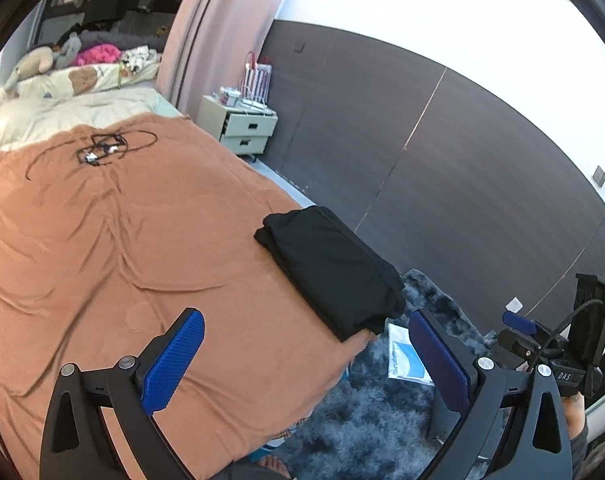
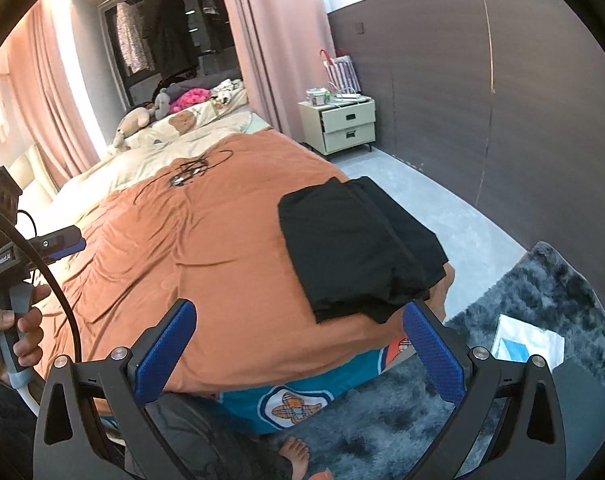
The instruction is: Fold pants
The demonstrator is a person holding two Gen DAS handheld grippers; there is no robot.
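The black pants [image 1: 330, 270] lie folded into a compact rectangle at the near right corner of the orange blanket [image 1: 122, 240]; in the right wrist view the pants [image 2: 358, 248] sit the same way on the orange blanket [image 2: 230, 272]. My left gripper [image 1: 306, 328] hangs open in front of the pants, with nothing between its blue pads. My right gripper [image 2: 302, 320] is open too, just short of the pants' near edge, holding nothing. The other hand-held gripper shows at the edge of each view.
A tangle of black cable [image 1: 102, 148] lies further up the blanket. Pillows and soft toys [image 2: 170, 120] sit at the bed's head. A nightstand [image 2: 342, 124] stands by the dark wall. A shaggy grey rug [image 2: 522, 340] with a white-blue packet [image 2: 526, 344] lies beside the bed. A bare foot [image 2: 296, 454] is below.
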